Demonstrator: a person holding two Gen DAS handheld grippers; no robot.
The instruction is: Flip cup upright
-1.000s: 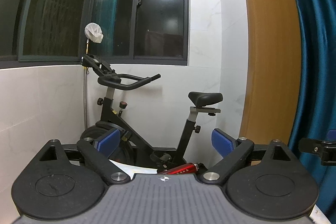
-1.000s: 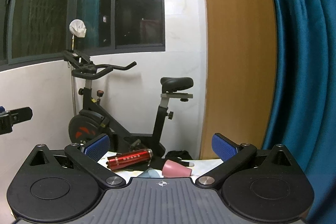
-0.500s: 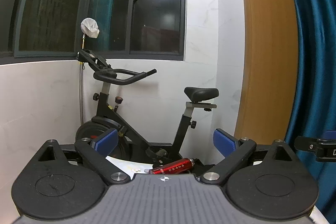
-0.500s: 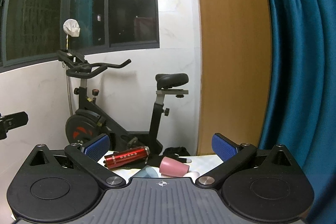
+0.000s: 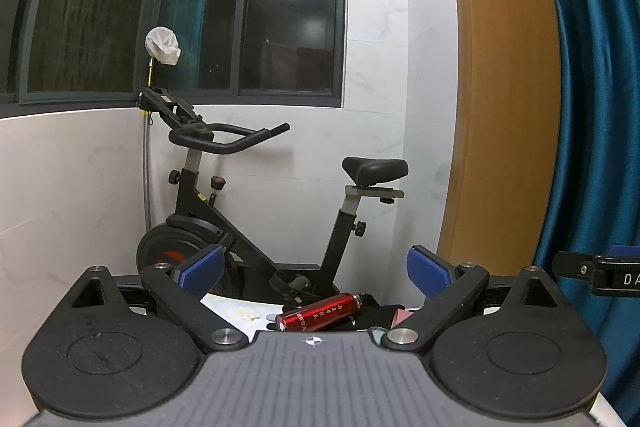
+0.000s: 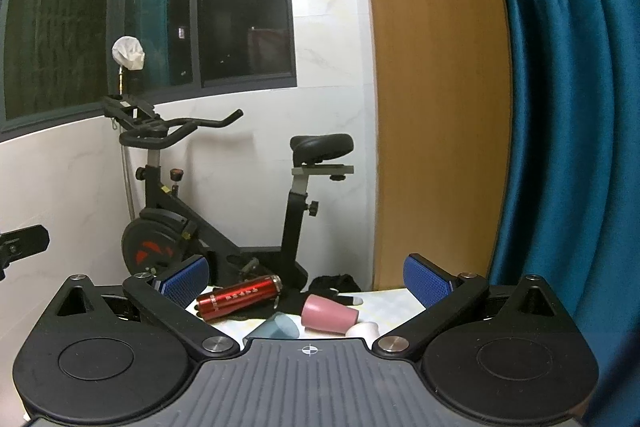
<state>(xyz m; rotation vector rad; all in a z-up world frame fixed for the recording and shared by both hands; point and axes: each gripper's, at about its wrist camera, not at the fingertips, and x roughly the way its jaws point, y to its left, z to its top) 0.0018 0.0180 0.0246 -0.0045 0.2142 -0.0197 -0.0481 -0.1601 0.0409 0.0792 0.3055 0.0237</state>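
Note:
In the right wrist view a pink cup [image 6: 329,313] lies on its side on the pale table [image 6: 392,301], with a teal cup [image 6: 276,327] to its left and a small whitish cup [image 6: 363,329] to its right, both partly hidden by the gripper body. My right gripper [image 6: 306,273] is open and empty, above and short of the cups. My left gripper [image 5: 314,269] is open and empty; in its view only a pink sliver of the cup [image 5: 401,315] shows by the right finger.
A red metal bottle [image 6: 239,297] lies on its side at the table's back, also in the left wrist view [image 5: 320,311]. Black gloves [image 6: 320,293] lie behind the cups. An exercise bike [image 6: 224,211], a wooden panel [image 6: 432,99] and a blue curtain [image 6: 568,107] stand beyond.
Both grippers have tilted down or moved forward: bottle and cups sit higher and show more fully in the views. Both stay open and empty.

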